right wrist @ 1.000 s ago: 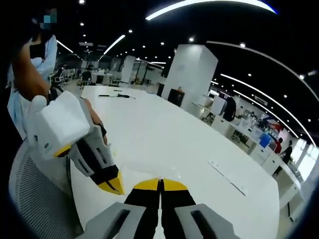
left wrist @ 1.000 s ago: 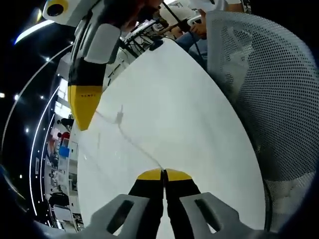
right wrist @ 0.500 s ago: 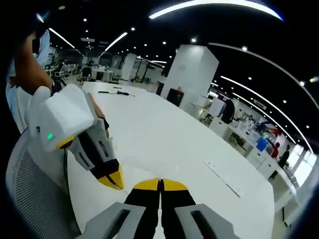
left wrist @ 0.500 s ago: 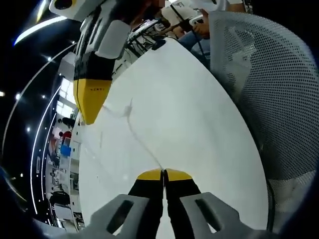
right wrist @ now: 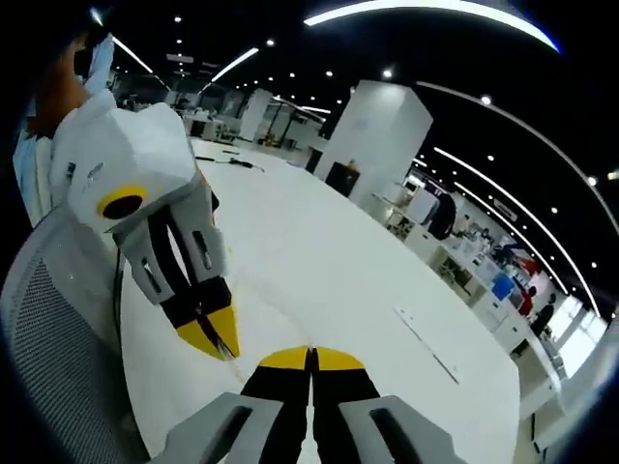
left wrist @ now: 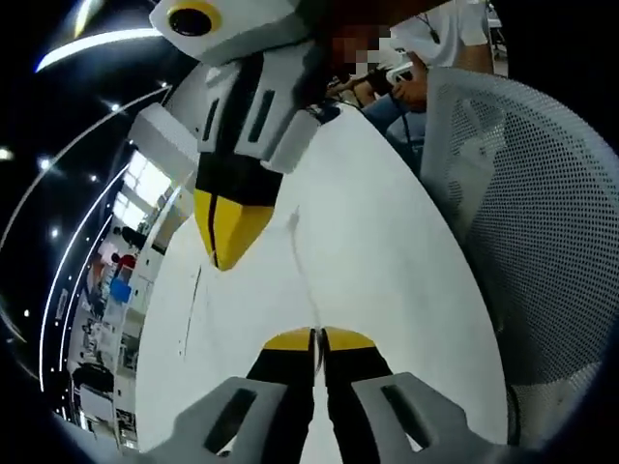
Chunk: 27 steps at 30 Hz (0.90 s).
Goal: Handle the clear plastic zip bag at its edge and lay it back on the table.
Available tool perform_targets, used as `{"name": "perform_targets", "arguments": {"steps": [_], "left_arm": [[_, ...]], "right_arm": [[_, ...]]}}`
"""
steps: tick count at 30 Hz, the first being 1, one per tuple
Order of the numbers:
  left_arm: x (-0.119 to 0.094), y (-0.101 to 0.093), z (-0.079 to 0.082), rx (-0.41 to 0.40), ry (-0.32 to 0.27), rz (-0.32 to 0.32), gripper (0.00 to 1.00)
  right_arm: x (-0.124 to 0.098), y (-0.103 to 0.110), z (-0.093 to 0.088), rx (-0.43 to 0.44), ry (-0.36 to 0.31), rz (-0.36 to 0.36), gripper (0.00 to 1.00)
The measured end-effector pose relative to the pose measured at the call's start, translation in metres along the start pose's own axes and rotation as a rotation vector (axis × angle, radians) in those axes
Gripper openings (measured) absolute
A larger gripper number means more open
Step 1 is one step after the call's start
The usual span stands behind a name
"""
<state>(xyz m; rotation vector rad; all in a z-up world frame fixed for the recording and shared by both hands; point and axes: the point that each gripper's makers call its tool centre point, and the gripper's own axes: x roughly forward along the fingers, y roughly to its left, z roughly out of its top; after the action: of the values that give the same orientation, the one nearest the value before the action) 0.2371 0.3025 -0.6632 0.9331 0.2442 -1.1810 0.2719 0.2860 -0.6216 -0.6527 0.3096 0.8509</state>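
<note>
The clear zip bag [left wrist: 302, 275] shows as a thin seam running up from my left gripper [left wrist: 316, 334], which is shut on its edge above the white table [left wrist: 387, 290]. The right gripper [left wrist: 227, 253] comes in from the upper left, its yellow tips closed close beside the seam's far end. In the right gripper view, my right gripper [right wrist: 311, 354] is shut, and a faint film of the bag [right wrist: 266, 314] lies just ahead of it. The left gripper [right wrist: 215, 340] sits close at the left, its tips closed.
A grey mesh chair [left wrist: 542, 242] stands against the table edge, also seen as the chair [right wrist: 58, 367] at lower left. A thin strip [right wrist: 426, 343] lies farther out on the table. A person [left wrist: 430, 48] sits at the table's far end.
The two grippers have drawn closer together; each looms larger in the other's view. The bag's seam between them is shorter and runs more upright.
</note>
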Motion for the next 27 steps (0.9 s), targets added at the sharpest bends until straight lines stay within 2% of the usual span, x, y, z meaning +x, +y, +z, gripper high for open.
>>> {"name": "perform_targets", "arguments": {"steps": [2,6,12,20,27], "left_arm": [[-0.002,0.001,0.007,-0.042,-0.035,-0.005,0.01],[-0.008,0.006,0.013,-0.089,-0.065,0.012,0.01],[-0.018,0.010,0.013,-0.164,-0.092,0.036,0.04],[-0.035,0.014,0.005,-0.281,-0.091,0.093,0.10],[-0.049,0.017,-0.013,-0.399,-0.086,0.144,0.17]], "right_arm": [[0.002,0.002,-0.002,-0.006,0.007,0.004,0.00],[0.007,0.005,-0.007,-0.013,0.024,0.009,0.00],[0.010,0.005,-0.012,-0.012,0.034,0.008,0.00],[0.014,0.004,-0.019,-0.033,0.059,-0.003,0.00],[0.019,0.002,-0.024,-0.036,0.069,-0.014,0.00]]}}
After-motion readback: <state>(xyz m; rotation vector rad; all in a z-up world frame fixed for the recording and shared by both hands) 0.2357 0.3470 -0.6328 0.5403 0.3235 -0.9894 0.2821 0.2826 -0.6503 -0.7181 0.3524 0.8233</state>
